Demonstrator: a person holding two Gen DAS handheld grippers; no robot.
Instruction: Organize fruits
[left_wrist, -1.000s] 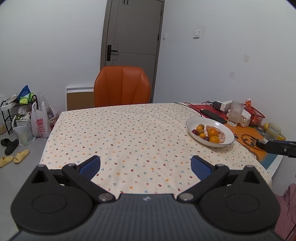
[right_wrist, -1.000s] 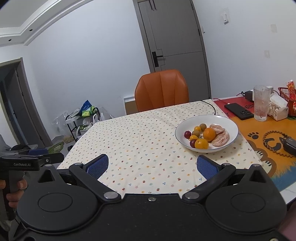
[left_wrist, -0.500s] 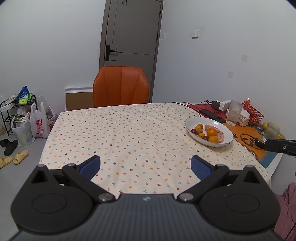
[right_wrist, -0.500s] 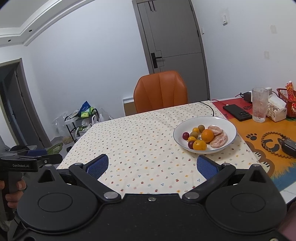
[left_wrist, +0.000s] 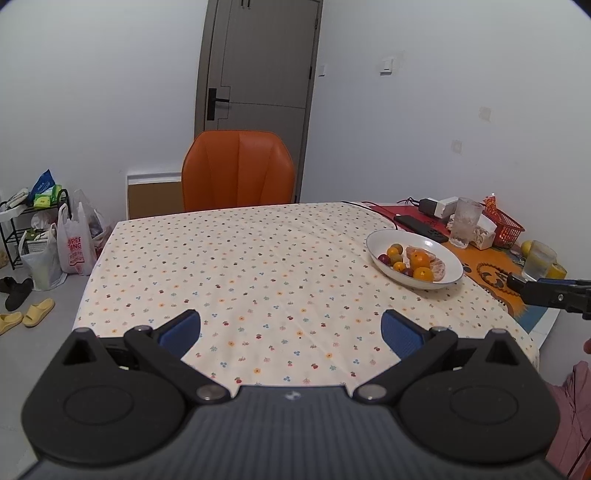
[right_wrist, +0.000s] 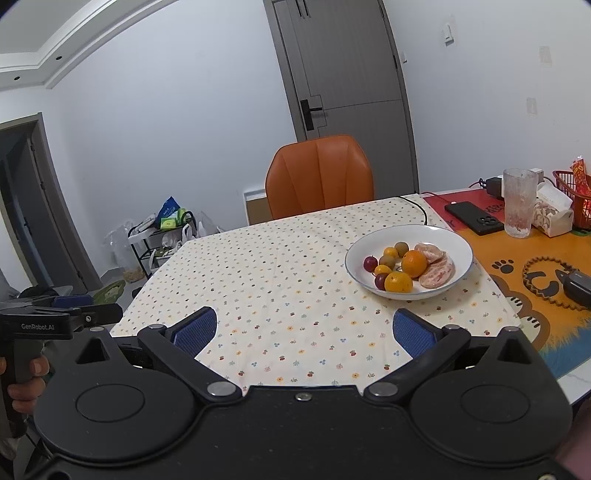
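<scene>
Both my tools, left tool (left_wrist: 291, 330) and right tool (right_wrist: 306, 330), are wide and empty, fruit's piled in the bowl (right_wrist: 452, 236) on the tabletop (right_wrist: 280, 273), and those little round ones could easily roll off if I nudge them.

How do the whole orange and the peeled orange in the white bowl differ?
The whole orange has smooth, bright skin; the peeled orange is pale, pinkish, with segments showing. The whole one is round, the peeled one flatter. Both lie touching in the white bowl.
</scene>
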